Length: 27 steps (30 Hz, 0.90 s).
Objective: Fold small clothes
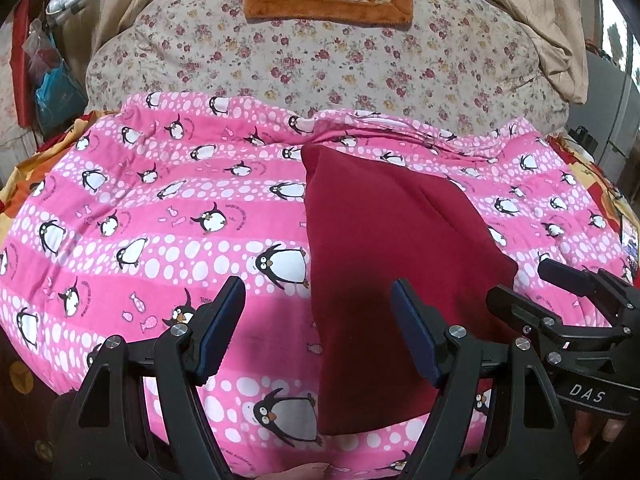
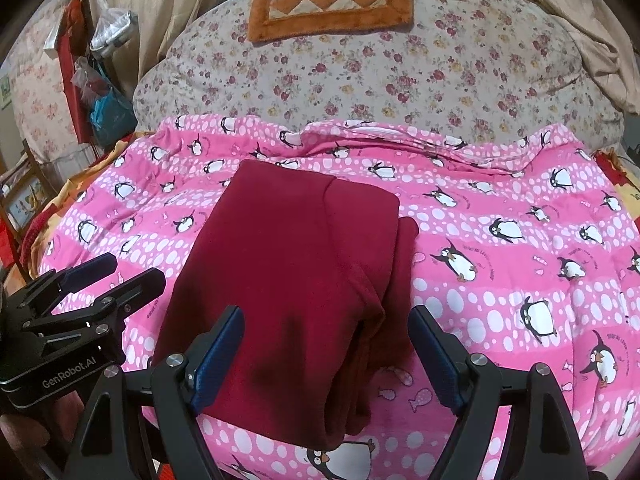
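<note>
Centrally in both frames, a folded dark red garment point(image 1: 384, 264) lies on the pink penguin blanket point(image 1: 160, 208), while left gripper point(image 1: 318, 330) and right gripper point(image 2: 326, 354) hover spread, empty.

so the bed point(image 2: 600, 168) has a pink penguin blanket point(image 2: 500, 208) spread over it, folded dark red garment point(image 2: 288, 264) on top, floral quilt point(image 2: 400, 72) behind.
</note>
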Each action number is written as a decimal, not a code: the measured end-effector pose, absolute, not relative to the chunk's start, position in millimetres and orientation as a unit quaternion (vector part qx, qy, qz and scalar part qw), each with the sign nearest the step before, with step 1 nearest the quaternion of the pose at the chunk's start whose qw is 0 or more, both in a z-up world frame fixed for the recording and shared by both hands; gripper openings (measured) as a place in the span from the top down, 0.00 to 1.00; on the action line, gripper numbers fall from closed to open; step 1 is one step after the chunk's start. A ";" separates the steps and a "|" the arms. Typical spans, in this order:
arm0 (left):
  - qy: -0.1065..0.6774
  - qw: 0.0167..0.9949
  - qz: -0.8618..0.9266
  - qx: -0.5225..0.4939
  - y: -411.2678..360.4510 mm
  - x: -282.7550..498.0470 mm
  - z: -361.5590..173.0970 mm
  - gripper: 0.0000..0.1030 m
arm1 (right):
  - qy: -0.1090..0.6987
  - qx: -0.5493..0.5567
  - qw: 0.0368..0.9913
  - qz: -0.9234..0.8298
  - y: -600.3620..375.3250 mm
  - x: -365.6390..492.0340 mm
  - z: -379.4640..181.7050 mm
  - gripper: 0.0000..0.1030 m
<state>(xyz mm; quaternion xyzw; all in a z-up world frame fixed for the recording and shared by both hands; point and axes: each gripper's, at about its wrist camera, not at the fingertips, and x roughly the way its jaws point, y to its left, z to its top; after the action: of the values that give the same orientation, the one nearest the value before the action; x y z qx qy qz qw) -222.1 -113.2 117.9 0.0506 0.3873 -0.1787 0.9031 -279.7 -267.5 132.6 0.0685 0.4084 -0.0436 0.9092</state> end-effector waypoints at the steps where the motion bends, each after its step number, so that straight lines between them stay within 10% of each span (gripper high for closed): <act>1: 0.388 0.903 -0.178 0.051 -113.4 -222.1 117.9 0.27 | 0.410 0.069 0.909 -0.043 -267.1 -279.3 131.5 0.20; 27: 0.393 0.901 -0.177 0.051 -112.4 -221.7 112.1 0.27 | 0.425 0.071 0.901 -0.037 -256.4 -278.5 120.5 0.20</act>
<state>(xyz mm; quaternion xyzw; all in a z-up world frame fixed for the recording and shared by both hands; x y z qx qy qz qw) -221.7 -112.4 112.1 0.0506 0.3932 -0.1771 0.9008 -278.5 -256.4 120.5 0.0714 0.4254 -0.0373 0.9014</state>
